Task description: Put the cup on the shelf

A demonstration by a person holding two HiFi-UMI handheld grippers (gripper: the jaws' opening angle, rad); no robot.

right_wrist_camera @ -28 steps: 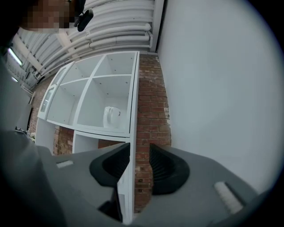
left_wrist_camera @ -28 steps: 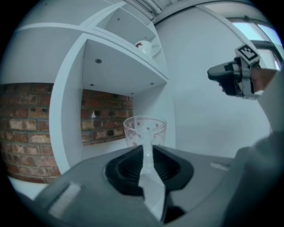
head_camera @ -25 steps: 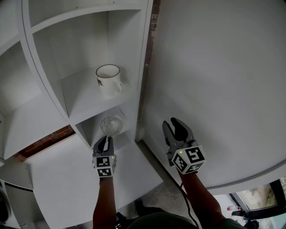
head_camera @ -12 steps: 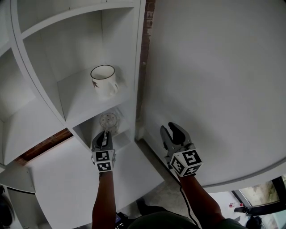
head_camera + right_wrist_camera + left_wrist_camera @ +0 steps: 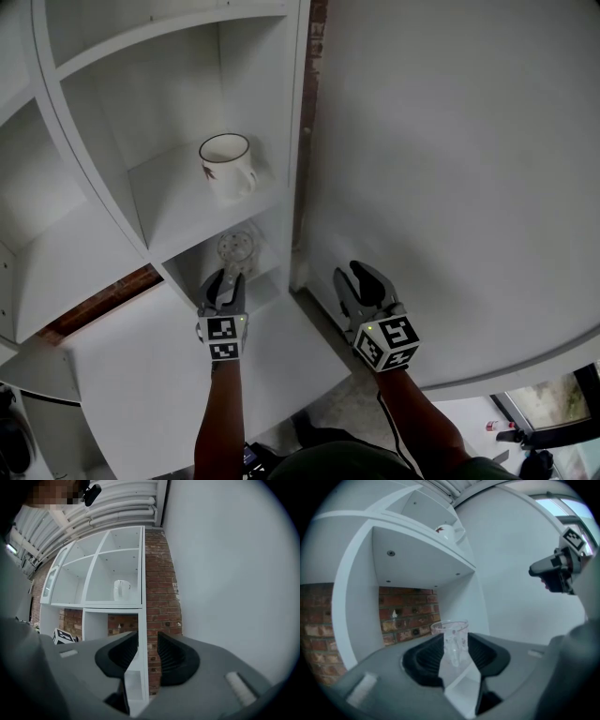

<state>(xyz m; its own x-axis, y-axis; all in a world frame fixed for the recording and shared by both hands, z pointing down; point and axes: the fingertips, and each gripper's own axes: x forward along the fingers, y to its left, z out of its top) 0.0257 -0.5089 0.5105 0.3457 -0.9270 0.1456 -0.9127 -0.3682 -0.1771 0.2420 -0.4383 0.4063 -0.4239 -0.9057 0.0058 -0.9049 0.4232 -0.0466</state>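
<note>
A clear glass cup (image 5: 237, 247) with a handle stands in the lower compartment of the white shelf unit (image 5: 178, 234). In the left gripper view the glass cup (image 5: 451, 634) is upright, right at the jaw tips. My left gripper (image 5: 224, 279) points at it; its jaws have just been opening, and the pads (image 5: 429, 653) stand clear of the handle between them. My right gripper (image 5: 354, 277) hangs open and empty in front of the white wall, to the right of the shelf. The right gripper view shows the right gripper (image 5: 147, 651) with nothing in it.
A white enamel mug (image 5: 226, 165) sits in the compartment above; the mug (image 5: 121, 590) also shows in the right gripper view. A brick wall (image 5: 408, 616) backs the lower compartment. A large white wall (image 5: 450, 169) fills the right side, and a white panel (image 5: 169, 366) lies below the shelf.
The left jaws have spread apart and let go of the glass cup, which stays standing in the lower compartment. The right gripper has sunk slightly.
</note>
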